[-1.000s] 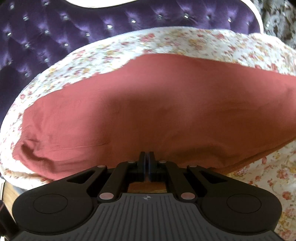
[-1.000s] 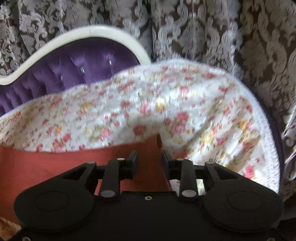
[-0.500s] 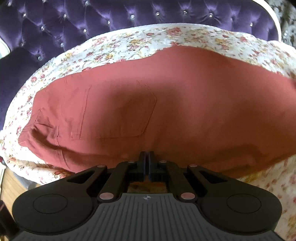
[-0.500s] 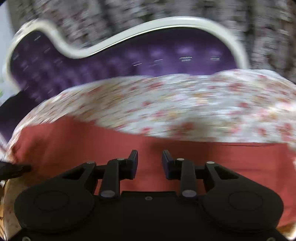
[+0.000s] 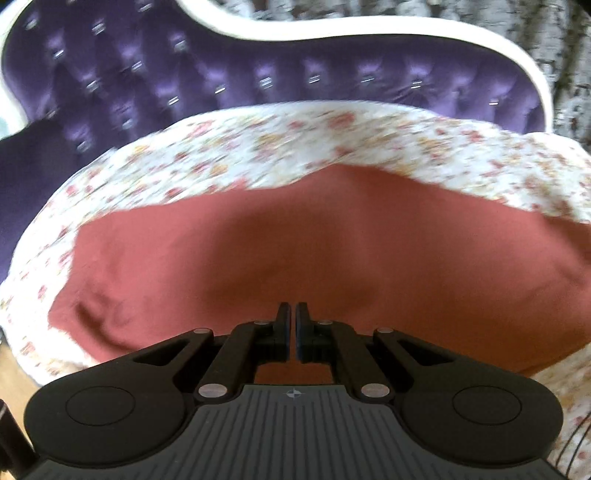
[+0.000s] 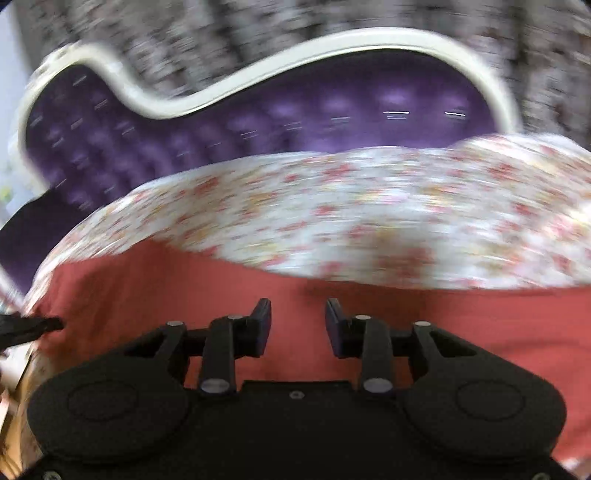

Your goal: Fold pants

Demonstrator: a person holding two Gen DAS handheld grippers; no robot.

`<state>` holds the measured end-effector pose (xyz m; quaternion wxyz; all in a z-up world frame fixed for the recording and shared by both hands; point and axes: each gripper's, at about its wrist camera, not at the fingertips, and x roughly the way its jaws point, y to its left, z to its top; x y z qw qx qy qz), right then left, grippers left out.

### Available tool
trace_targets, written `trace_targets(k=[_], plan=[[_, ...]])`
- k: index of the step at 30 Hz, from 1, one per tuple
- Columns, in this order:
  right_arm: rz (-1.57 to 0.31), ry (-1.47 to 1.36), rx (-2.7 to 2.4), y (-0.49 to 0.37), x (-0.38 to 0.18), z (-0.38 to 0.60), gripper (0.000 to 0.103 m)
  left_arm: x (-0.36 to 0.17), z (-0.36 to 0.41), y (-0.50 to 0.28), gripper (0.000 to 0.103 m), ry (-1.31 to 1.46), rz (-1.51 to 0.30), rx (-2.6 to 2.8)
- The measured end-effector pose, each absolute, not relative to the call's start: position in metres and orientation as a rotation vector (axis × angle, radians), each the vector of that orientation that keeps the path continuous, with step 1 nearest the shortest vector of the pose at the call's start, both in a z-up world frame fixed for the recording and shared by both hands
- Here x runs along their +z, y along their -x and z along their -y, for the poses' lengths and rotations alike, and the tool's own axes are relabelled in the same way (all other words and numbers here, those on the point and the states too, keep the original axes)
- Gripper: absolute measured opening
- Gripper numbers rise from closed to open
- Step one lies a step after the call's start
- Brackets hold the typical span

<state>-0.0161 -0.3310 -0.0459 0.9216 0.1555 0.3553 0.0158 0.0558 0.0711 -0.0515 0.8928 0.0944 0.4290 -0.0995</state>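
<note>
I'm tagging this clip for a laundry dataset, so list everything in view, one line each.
pants: one, brick red, spread flat on the floral sheet.
floral sheet: one, white with red and yellow flowers, under the pants.
tufted backrest: one, purple with a white frame, behind the sheet.
patterned curtain: grey and white, behind the backrest, blurred.
left claw: black, shut, over the near edge of the pants.
right claw: black, open, above the pants, just been opening.
</note>
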Motion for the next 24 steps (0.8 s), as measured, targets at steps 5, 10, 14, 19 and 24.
trace_targets(k=[5,10,14,19,24], plan=[[-0.729,-0.341,-0.175,0.045,-0.051,0.405,0.051,-0.056,-0.012,-0.055,0.004,-0.226,-0.884,-0.313],[-0.703,-0.346,-0.305,0.062,-0.054,0.463,0.058,-0.065,0.038,-0.053,0.004,-0.237,-0.902,-0.393],[-0.709,-0.354,-0.334,0.062,-0.063,0.495,0.061,-0.072,0.070,-0.046,0.004,-0.256,-0.918,-0.430],[-0.767,-0.454,-0.255,0.054,-0.091,0.530,0.062,-0.091,0.093,-0.053,0.004,-0.275,-0.976,-0.444],[-0.775,-0.521,-0.164,0.053,-0.115,0.539,0.063,-0.097,0.097,-0.052,0.004,-0.292,-0.985,-0.410]])
